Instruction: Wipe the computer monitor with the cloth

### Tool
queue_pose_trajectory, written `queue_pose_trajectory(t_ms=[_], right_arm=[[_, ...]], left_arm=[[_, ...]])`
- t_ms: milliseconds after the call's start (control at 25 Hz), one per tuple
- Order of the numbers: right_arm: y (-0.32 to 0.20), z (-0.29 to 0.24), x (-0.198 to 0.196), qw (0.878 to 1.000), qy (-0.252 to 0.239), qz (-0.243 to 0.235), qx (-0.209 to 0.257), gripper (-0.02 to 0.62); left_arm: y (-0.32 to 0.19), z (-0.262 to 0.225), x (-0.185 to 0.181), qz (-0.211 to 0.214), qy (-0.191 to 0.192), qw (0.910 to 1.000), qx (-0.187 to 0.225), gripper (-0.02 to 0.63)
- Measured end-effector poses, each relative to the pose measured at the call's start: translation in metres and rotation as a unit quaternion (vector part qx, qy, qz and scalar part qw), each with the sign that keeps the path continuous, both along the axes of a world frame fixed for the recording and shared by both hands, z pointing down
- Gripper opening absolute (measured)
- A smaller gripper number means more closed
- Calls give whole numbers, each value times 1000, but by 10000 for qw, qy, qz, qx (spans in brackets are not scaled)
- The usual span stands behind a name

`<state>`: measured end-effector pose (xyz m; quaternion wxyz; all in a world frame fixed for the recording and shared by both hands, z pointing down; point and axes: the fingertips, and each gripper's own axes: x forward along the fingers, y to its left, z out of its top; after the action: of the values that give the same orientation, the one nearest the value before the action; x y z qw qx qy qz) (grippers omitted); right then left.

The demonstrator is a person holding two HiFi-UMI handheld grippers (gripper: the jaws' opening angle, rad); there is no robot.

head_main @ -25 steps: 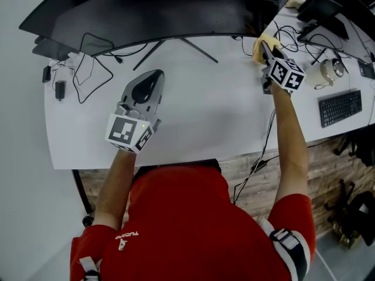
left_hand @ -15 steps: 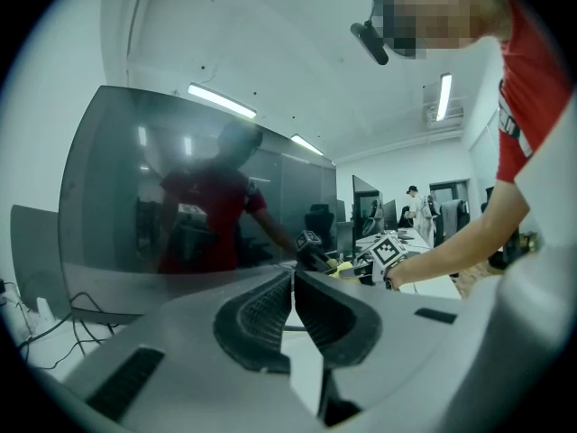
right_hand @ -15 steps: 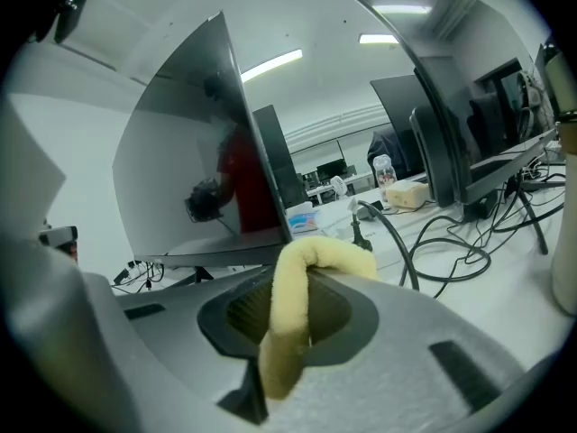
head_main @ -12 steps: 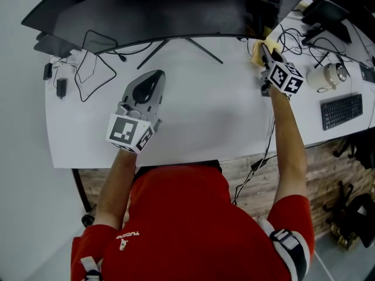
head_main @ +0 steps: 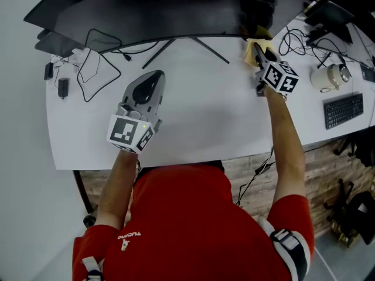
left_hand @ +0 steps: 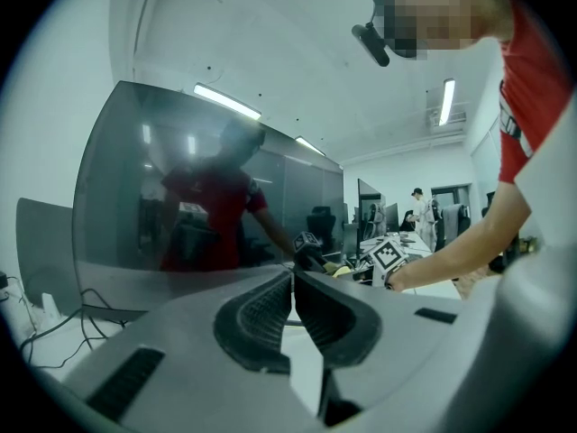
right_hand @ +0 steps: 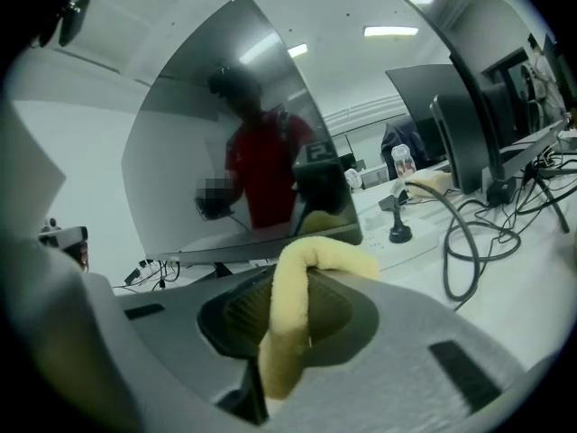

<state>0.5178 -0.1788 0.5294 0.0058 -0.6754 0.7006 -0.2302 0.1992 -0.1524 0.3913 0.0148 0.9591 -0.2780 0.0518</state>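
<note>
White desk (head_main: 205, 116) open at centre, right gripper (head_main: 258, 50) clamped on cloth (right_hand: 311, 258) beside monitor's (head_main: 146, 10) right edge, left gripper (head_main: 153, 78) fingers together.

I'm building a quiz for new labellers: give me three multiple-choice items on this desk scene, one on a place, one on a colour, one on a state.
1. Where is the right claw?
A. at the left end of the monitor
B. at its right end
C. at its middle

2. What colour is the cloth?
A. blue
B. red
C. yellow

3. How does the left claw stand?
A. shut, with nothing in it
B. wide open
C. shut on the cloth

Answers:
1 B: the head view shows it up against the screen's right end.
2 C: the right gripper view shows a pale yellow fold pinched between the jaws.
3 A: the left gripper view shows the jaw tips meeting with nothing between them.
</note>
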Motion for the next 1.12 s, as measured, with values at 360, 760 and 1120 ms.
queue_pose_trajectory(t_ms=[360, 760, 1120], right_arm=[[-16, -1, -44, 9999, 1, -131, -59, 64], [-39, -3, -108, 9995, -65, -316, -75, 64], [-62, -5, -178, 9983, -90, -562, -95, 64]], left_arm=[[-12, -4, -33, -125, 46, 9999, -103, 15], [-28, -5, -83, -261, 186, 9995, -49, 15], [-40, -4, -136, -413, 289, 9987, -78, 15]])
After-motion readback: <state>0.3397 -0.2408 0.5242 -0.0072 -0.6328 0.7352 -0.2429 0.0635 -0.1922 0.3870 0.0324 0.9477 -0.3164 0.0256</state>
